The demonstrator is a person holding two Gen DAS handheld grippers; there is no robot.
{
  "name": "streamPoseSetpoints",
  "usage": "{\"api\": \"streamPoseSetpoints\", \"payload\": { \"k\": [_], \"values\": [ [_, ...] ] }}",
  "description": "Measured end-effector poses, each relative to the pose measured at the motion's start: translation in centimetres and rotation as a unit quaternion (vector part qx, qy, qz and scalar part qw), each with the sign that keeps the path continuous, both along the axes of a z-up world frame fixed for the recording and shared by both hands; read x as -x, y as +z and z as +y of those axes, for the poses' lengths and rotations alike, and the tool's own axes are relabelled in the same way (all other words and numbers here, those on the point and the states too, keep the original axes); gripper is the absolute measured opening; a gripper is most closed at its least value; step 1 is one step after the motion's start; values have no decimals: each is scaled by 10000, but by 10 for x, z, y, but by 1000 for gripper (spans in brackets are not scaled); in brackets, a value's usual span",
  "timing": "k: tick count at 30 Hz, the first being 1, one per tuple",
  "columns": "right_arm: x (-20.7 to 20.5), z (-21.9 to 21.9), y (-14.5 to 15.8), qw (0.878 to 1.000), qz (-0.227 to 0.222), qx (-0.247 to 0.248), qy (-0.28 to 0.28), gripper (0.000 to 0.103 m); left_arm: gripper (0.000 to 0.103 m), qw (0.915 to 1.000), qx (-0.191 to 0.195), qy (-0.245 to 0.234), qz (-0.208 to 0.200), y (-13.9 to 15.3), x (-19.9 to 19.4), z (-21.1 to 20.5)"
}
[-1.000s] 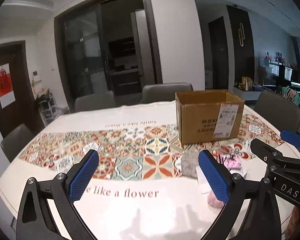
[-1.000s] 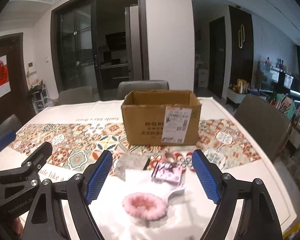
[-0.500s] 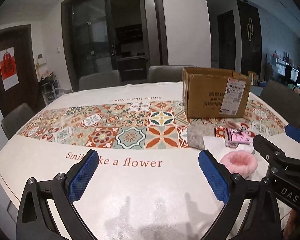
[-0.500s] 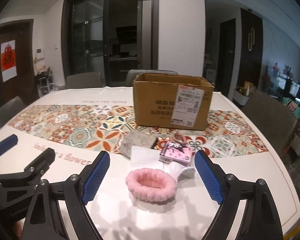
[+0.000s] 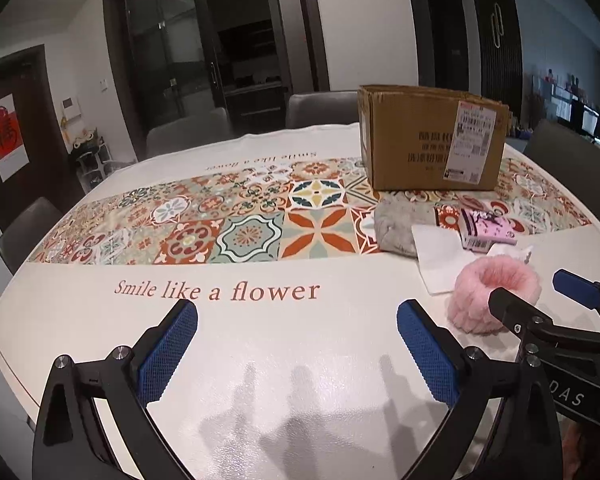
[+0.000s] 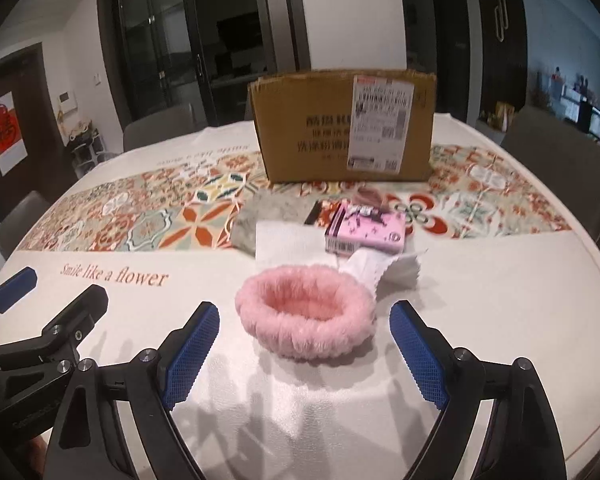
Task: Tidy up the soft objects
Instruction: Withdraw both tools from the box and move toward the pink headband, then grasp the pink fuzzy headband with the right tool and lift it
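Note:
A fluffy pink ring-shaped headband point(image 6: 306, 314) lies on the white tablecloth just ahead of my right gripper point(image 6: 304, 340), which is open with nothing between its blue pads. Behind the ring lie a white tissue point(image 6: 288, 240), a pink tissue pack point(image 6: 366, 232) and a grey cloth point(image 6: 268, 214). An open cardboard box point(image 6: 342, 128) stands further back. My left gripper point(image 5: 298, 334) is open over bare cloth, to the left of the pink headband point(image 5: 496, 292). The right gripper point(image 5: 540, 312) shows at the right edge of the left wrist view.
The round table point(image 5: 80, 320) carries a patterned tile strip and the words "Smile like a flower". Grey chairs point(image 5: 572, 160) stand around it. The table's near edge curves close on both sides. Dark glass doors fill the back wall.
Both grippers have sunk toward the table and tipped further down, so the pink headband and the other items now sit closer and larger. The right jaws stand slightly wider than a second ago.

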State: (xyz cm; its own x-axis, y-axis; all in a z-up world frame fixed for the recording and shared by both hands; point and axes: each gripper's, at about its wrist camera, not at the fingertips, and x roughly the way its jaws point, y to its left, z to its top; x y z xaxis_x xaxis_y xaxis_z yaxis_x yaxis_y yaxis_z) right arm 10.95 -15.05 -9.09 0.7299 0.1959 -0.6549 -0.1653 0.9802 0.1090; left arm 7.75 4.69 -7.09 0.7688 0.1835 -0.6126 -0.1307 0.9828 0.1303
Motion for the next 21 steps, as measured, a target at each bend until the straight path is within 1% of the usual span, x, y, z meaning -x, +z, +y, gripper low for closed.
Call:
{"api": "streamPoseSetpoints", "payload": {
  "k": [7, 10, 19, 21],
  "values": [
    [-13, 6, -13, 9994, 261, 172, 118, 89, 102, 9996, 31, 42, 291, -13, -11, 2],
    [-18, 7, -19, 9990, 396, 171, 127, 89, 102, 9991, 40, 61, 407, -18, -15, 2],
    [-27, 10, -24, 9987, 346, 362, 36, 88, 102, 9983, 69, 97, 568, -26, -21, 4],
    [-26, 13, -25, 9987, 334, 380, 67, 84, 102, 9982, 69, 99, 590, -27, -22, 4]
  ]
}}
